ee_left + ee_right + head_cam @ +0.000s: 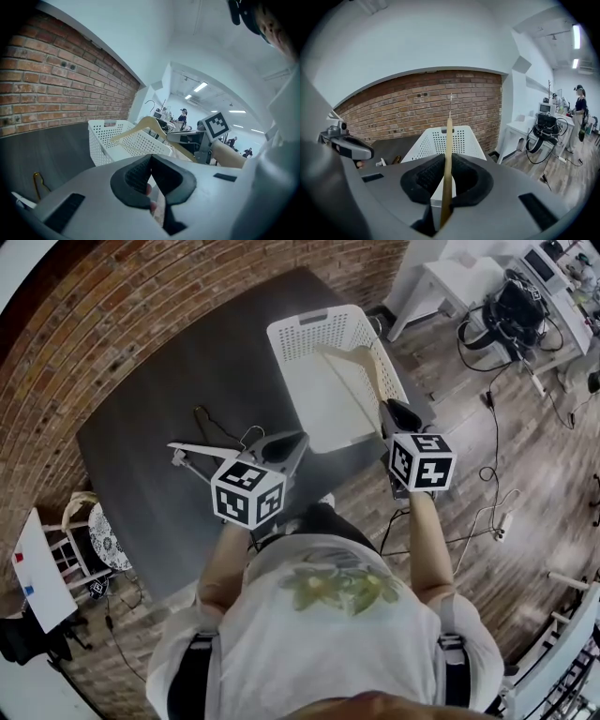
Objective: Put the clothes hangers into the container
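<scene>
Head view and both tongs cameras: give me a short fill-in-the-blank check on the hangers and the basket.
1. The right tongs are shut on a ____ hanger.
2. The left tongs are ____, with no hanger between them.
3. The white hanger lies ____ the basket, on the dark surface.

Missing words: wooden; shut; outside.
</scene>
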{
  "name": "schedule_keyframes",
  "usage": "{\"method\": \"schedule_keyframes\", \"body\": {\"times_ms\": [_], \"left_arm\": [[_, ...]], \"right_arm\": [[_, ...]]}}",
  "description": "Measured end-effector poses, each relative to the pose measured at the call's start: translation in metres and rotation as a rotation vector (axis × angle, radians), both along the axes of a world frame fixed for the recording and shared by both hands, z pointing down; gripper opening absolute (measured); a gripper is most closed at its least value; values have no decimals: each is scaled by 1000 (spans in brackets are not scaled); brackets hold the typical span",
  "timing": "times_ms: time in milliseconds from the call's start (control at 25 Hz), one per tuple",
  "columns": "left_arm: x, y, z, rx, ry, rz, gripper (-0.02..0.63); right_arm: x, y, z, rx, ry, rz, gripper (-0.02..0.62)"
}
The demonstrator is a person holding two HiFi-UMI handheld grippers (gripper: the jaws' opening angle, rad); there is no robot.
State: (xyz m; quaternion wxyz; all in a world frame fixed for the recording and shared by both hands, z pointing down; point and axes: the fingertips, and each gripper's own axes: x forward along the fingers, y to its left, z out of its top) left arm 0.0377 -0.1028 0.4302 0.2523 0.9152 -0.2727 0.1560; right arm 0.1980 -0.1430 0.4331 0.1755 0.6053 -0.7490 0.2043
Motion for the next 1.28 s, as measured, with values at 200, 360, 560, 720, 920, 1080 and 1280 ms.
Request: {"method": "schedule_keyframes", "body": {"times_ms": [200, 360, 560, 720, 920, 1080, 1280], "left_arm": [[2, -9, 1, -2, -3, -13, 29], [1, -16, 2, -7, -8, -26, 31], [-4, -23, 5, -11, -13, -48, 29], [-7, -30, 7, -17, -16, -68, 31], [-15, -37, 9, -23, -18, -94, 31], [-19, -41, 11, -28, -21, -108, 31], [-22, -45, 14, -36, -23, -120, 31]], "right_arm": [[-7, -13, 5, -28, -7, -54, 66], [-15, -23, 10, -54, -8, -103, 66], [-26, -37, 16, -85, 6, -171, 66], [-32, -49, 22, -112, 16, -215, 66], [-42, -61, 35, -157, 19, -261, 66], [-45, -67, 44, -189, 2, -276, 66], [-48, -75, 52, -212, -2, -284, 66]]}}
